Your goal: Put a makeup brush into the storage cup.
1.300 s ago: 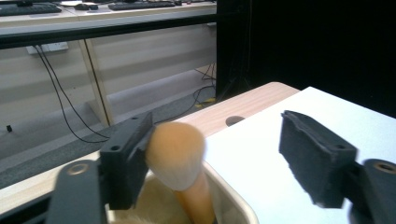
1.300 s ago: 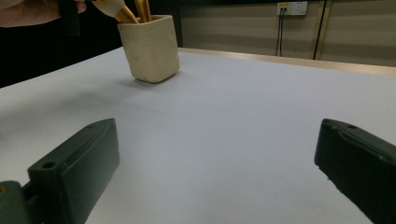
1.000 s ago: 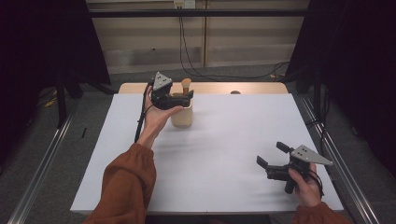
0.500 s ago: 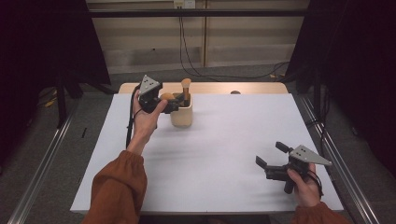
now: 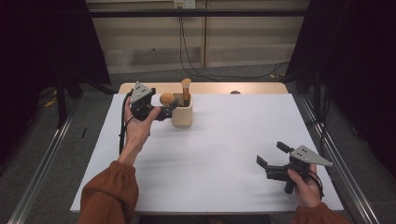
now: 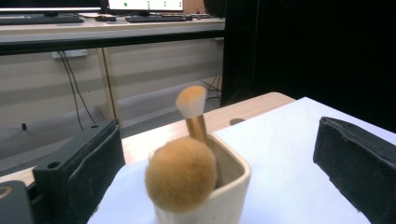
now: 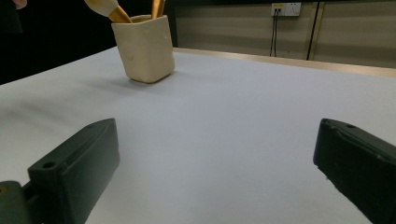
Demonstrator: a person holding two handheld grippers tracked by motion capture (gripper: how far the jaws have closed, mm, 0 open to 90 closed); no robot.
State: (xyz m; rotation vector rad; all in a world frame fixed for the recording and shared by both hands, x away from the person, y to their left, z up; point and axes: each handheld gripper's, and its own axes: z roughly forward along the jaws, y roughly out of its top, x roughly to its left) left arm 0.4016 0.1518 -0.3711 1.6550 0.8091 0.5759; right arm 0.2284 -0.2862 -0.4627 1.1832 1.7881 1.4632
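Note:
A cream cup (image 5: 182, 113) stands at the table's back, left of centre. An upright flat-topped brush (image 5: 186, 85) sticks out of it. A second brush with a round orange head (image 5: 167, 98) leans out over the cup's left rim. My left gripper (image 5: 169, 111) is open just left of the cup, its jaws on either side of that round head without touching it. In the left gripper view the round head (image 6: 181, 175) sits in front of the cup (image 6: 229, 186), between the wide-apart jaws. My right gripper (image 5: 271, 154) is open and holds nothing near the front right edge.
The white table top (image 5: 233, 140) is bare between the cup and the right gripper. A wooden strip (image 5: 219, 88) runs along the far edge. In the right gripper view the cup (image 7: 144, 46) stands far ahead on the left. Cables hang down the back wall (image 5: 187, 42).
My left gripper has drawn back to the left from above the cup. The round-headed brush now leans out of the cup's left rim. The right gripper has stayed put.

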